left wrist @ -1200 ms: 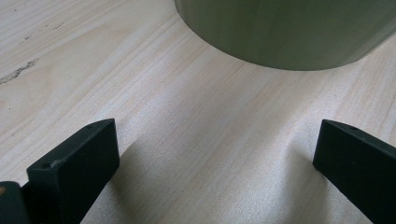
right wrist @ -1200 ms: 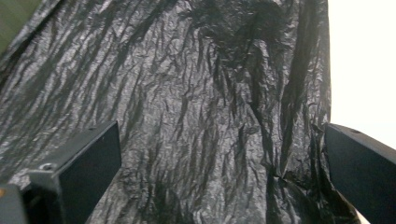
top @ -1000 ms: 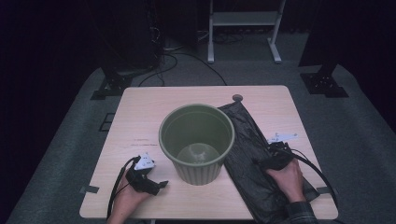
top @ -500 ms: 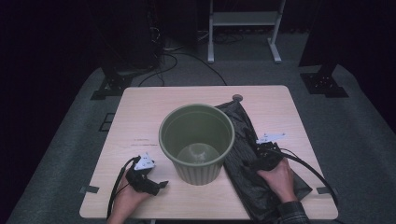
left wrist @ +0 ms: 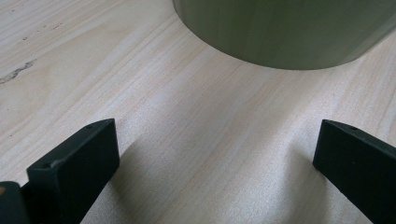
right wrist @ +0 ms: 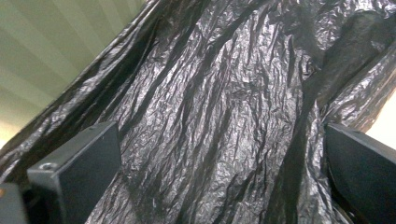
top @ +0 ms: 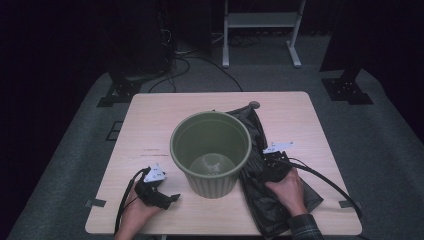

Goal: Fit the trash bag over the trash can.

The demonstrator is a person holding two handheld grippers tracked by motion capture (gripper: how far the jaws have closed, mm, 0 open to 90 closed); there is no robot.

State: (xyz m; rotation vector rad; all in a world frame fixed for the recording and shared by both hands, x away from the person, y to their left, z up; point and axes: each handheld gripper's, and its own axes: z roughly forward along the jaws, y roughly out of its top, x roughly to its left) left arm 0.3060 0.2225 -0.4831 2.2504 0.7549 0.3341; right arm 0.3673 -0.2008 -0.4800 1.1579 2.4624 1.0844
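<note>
1. Your left hand-held gripper (left wrist: 215, 154) has its jaws spread wide, low over the desk (left wrist: 93, 70), nothing between them.
2. The green bin (left wrist: 285, 30) stands on the desk just ahead; you only see its lower wall.
3. Each jaw throws a soft shadow on the pale wood.

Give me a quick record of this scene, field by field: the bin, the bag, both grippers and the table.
bin: green bin, upright, empty, mid-table
bag: black plastic bag, crumpled flat on the table against the bin's right side
left gripper: left gripper, jaws open, low over bare wood near the bin's base
right gripper: right gripper, jaws open over the bag
table: wooden table
</note>
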